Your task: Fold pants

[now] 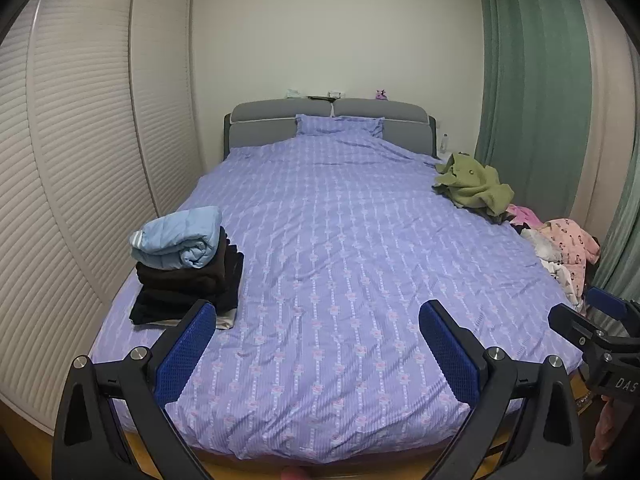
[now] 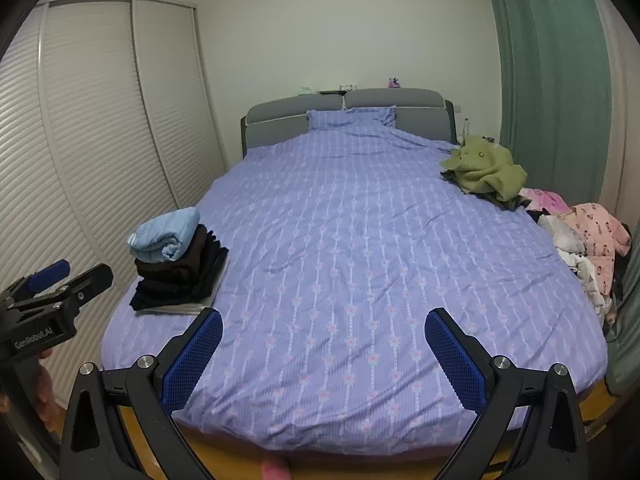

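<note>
While both grippers, left (image 1: 316, 316) & right (image 2: 324, 322), gape empty, clothes pile (image 2: 580, 240) runs off-frame; pants indistinguishable.

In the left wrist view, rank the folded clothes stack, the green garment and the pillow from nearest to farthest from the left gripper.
From the left gripper, open above the foot of the bed:
1. Folded clothes stack, on the bed's left edge, just past the left finger.
2. Green garment, crumpled far up the right side.
3. Pillow, centered against the headboard.
</note>
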A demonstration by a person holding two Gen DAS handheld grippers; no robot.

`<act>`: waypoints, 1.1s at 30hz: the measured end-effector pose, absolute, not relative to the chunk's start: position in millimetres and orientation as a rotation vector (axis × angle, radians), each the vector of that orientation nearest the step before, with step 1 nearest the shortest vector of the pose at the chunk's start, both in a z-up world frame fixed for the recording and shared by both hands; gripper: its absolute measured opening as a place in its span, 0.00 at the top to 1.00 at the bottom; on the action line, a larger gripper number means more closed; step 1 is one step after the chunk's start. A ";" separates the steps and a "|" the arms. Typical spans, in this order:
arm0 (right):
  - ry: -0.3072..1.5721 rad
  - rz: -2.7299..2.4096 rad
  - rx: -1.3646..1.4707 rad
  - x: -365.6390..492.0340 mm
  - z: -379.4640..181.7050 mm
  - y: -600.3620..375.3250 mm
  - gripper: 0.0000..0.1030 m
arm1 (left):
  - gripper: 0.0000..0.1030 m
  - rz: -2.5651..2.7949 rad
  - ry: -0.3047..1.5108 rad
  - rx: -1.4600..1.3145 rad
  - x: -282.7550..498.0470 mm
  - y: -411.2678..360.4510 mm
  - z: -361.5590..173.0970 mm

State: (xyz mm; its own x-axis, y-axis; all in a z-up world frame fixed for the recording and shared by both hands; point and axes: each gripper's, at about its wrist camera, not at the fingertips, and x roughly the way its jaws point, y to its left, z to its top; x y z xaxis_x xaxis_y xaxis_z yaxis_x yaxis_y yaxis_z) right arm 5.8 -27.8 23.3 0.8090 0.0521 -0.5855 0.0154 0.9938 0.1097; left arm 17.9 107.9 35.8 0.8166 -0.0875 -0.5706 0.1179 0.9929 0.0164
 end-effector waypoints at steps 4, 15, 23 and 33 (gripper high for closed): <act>0.624 0.017 0.105 -0.1 24.5 -29.6 0.01 | 0.00 -0.112 0.610 0.045 12.6 106.0 36.4; 0.622 0.018 0.108 -5.3 25.7 -29.5 0.01 | 0.00 -0.120 0.617 0.051 9.0 104.1 36.7; 0.626 0.010 0.106 -6.5 27.4 -32.5 0.01 | 0.00 -0.120 0.606 0.067 6.2 100.0 36.1; 0.629 0.003 0.107 -3.7 28.7 -34.1 0.01 | 0.00 -0.116 0.614 0.068 8.9 99.1 34.5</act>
